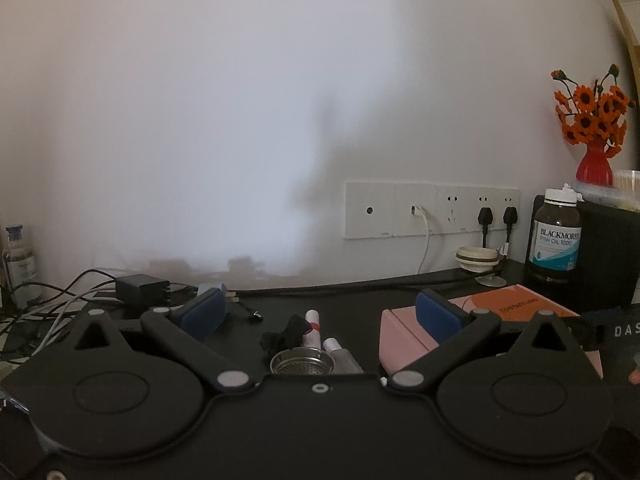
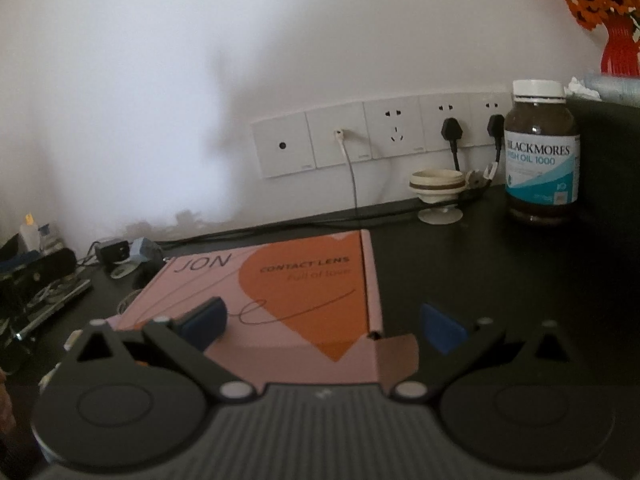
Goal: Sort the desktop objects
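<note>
My left gripper [image 1: 320, 314] is open above the black desk [image 1: 360, 296], its blue pads wide apart. Between and below them lie a small metal strainer [image 1: 302, 361], white tubes with a red band [image 1: 314, 326] and a black crumpled thing [image 1: 288, 334]. A pink and orange contact lens box [image 1: 516, 308] lies just right of the right pad. My right gripper [image 2: 322, 324] is open over that same box [image 2: 280, 292], the left pad above its lid, the right pad past its right edge. Nothing sits between either pair of fingers.
A brown fish oil bottle [image 2: 542, 152] stands at the back right beside a black box [image 1: 608, 248]. A white cup-like holder [image 2: 438, 190] sits under the wall sockets [image 2: 380, 136]. A black adapter [image 1: 138, 286] and cables [image 1: 52, 304] crowd the left. A red vase of orange flowers [image 1: 594, 136] stands up right.
</note>
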`<state>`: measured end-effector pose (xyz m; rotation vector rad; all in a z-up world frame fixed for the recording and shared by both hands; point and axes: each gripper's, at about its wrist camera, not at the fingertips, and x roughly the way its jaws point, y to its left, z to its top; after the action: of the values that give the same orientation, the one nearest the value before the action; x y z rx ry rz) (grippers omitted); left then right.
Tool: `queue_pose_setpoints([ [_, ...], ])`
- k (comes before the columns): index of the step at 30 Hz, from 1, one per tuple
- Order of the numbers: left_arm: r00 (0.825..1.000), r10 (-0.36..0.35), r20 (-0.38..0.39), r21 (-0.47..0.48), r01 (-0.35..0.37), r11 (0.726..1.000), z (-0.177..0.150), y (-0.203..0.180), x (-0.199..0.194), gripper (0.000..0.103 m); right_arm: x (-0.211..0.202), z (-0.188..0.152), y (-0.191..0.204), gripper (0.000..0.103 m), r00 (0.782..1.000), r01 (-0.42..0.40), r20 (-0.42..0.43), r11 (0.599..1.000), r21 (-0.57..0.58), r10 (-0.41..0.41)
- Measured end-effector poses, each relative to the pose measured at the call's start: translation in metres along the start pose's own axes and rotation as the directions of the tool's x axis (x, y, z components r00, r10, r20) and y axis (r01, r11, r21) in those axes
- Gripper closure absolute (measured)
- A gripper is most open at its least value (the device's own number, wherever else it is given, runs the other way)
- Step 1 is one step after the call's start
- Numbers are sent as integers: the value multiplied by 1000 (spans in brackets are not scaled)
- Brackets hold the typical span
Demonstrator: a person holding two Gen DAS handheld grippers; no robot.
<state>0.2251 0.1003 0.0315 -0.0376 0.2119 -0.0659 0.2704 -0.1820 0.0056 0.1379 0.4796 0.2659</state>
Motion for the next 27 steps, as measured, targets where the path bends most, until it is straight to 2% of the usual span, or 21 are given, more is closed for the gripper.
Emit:
queue_pose_setpoints([
  [19,1000,3,-10,12,-3,1000,-1,-2,1,0,13,0,-20,1,995,-81,-46,987,141,88],
  [27,1000,2,-4,12,-2,1000,0,-2,-1,0,12,-1,-19,1,995,-78,-45,985,152,86],
])
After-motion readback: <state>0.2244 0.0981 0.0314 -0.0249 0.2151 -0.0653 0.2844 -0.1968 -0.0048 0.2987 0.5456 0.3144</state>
